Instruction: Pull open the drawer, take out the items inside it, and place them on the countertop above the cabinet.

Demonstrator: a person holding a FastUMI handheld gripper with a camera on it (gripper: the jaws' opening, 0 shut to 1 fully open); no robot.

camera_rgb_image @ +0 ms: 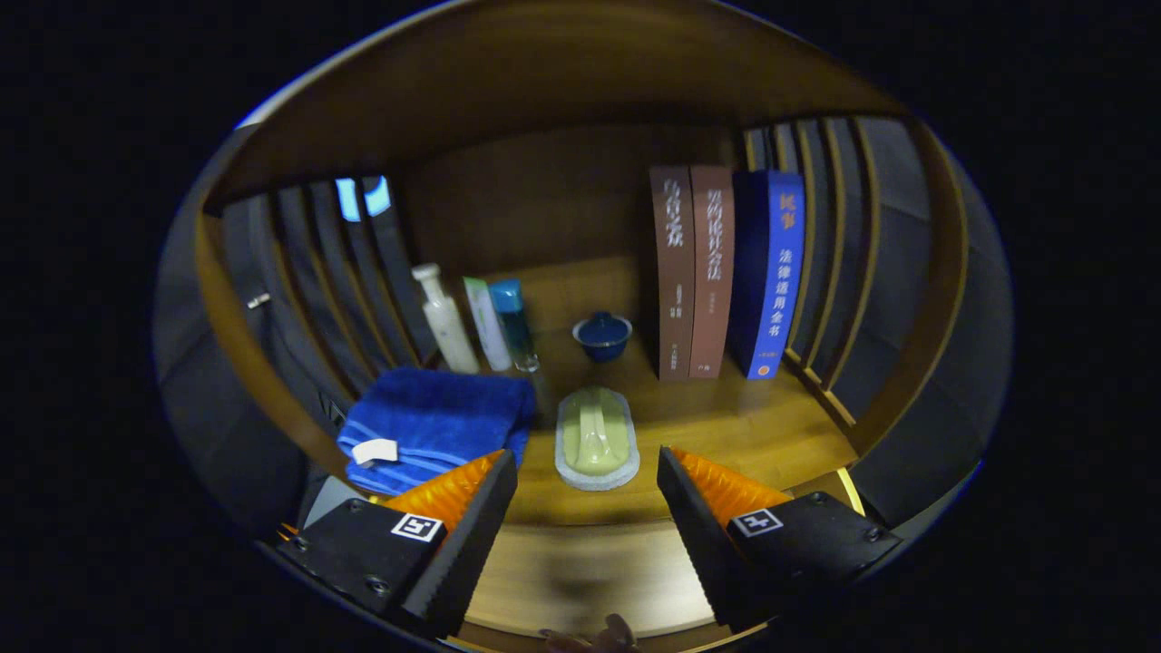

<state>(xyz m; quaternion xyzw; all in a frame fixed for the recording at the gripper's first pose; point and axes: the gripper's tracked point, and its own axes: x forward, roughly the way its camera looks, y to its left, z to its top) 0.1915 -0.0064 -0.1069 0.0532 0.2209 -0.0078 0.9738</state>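
The tool (587, 494) points level and straight ahead, its two fingers (472, 535) spread wide apart with an empty gap between them. Neither finger touches anything. Both sit at the same height, evenly splayed.

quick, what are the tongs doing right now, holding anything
Tongs: open, holding nothing; the fingers are spread apart, with the green brush on the countertop just ahead of the gap.

A deep blue towel (435, 426) with paler blue stripes along its folded edge lies at the wooden shelf's (753, 431) left edge. Mid-shelf sit a pale green brush (596, 437) with a whitish rim and a dark blue cup (601, 336). Two brown books (691, 272) and a blue one (769, 272) carry light lettering.
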